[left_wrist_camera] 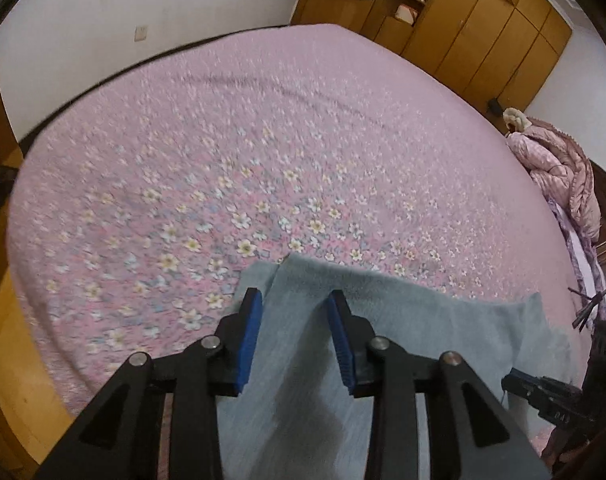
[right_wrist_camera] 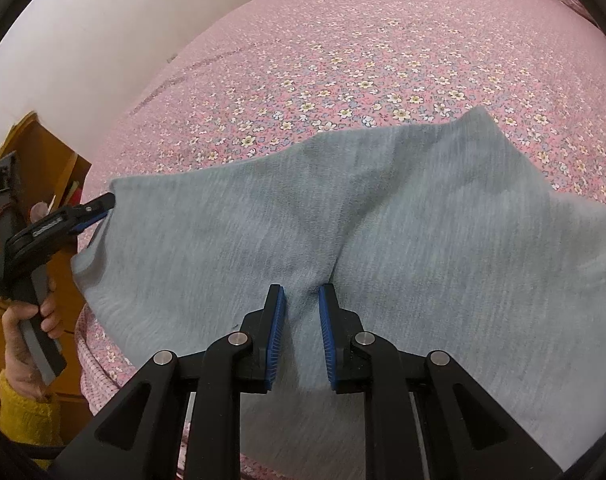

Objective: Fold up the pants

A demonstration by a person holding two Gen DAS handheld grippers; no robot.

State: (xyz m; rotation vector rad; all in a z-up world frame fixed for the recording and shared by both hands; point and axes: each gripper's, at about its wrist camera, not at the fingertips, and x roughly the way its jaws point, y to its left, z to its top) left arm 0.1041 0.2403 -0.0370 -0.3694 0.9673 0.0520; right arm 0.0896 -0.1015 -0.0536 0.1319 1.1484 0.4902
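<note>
Since the fold turns on how the cloth lies from the two tools, begin at the near edge. In the right wrist view the right gripper (right_wrist_camera: 301, 290) sits on the near border of the grey pants (right_wrist_camera: 423, 220), about midway along it. Its blue pads are drawn close, with a puckered ridge of cloth rising between them and creases fanning out from that spot, so I judge it to be pinching the pants.

Off to the left, the left gripper (right_wrist_camera: 109, 204), held in a bare hand (right_wrist_camera: 27, 320) with a yellow cuff, meets the left corner of the same cloth. In its own view the blue pads stand well apart with grey cloth running between and beneath them. Whether they grip that cloth or merely straddle it, I cannot tell.

The border the tools share therefore runs left to right, and the garment spreads away from both toward the far side. Its farthest point reaches out over the pink flowered bed sheet (right_wrist_camera: 383, 40). A broad share of cloth lies to the right of the right gripper, with no tool on it. I cannot tell waist from legs here.

My judgement is that the long axis lies across the scene. The left tool is at one end and the right tool nearer the middle, so the loose right part is what must come over.

Beyond the pants the sheet lies bare, and in the left wrist view a wooden wardrobe (left_wrist_camera: 483, 40) stands past the bed.
</note>
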